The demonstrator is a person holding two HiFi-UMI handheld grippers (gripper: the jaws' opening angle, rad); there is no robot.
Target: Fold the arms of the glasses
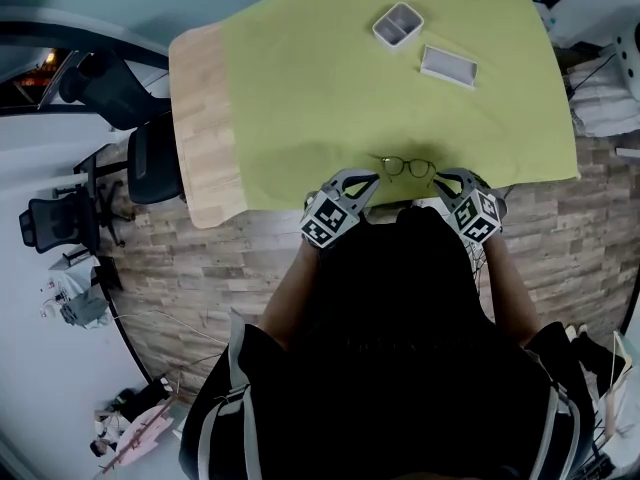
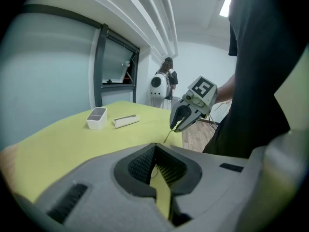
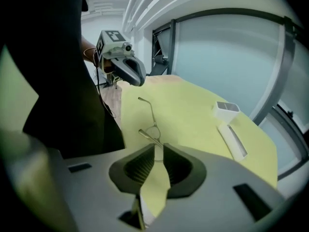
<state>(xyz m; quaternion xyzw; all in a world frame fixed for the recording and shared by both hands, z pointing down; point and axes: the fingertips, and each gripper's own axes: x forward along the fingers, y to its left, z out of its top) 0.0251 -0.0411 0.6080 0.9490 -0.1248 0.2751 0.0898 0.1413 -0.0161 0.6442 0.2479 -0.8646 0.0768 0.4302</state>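
- Two grippers, one in each hand, both low over the near edge of the table; one pair of glasses (image 1: 407, 166) lies between them
- Two white things sit well apart from the glasses at the far side: a small open tray (image 1: 398, 24) with two compartments and a flat rectangular box (image 1: 448, 65) just beside it
- Glasses are thin gold-coloured wire with clear rounded lenses; one arm stands unfolded and reaches out towards the left gripper (image 2: 155, 148), ending in a curved hook
- Right gripper (image 3: 158, 148) has its jaws closed almost together, the tips pinching the glasses at the frame's near end
- Left gripper's jaws meet at the tips; the thin wire shows just past them, and I cannot tell whether it is pinched
- One yellow-green cloth (image 1: 330, 88) covers most of the table (image 1: 205, 118), leaving a bare strip of pale wood at the left
- Floor (image 1: 200, 268) is wood-look plank; black office chairs (image 1: 155, 158) stand to the left, and pale blue-grey walls and a dark-framed window close the room
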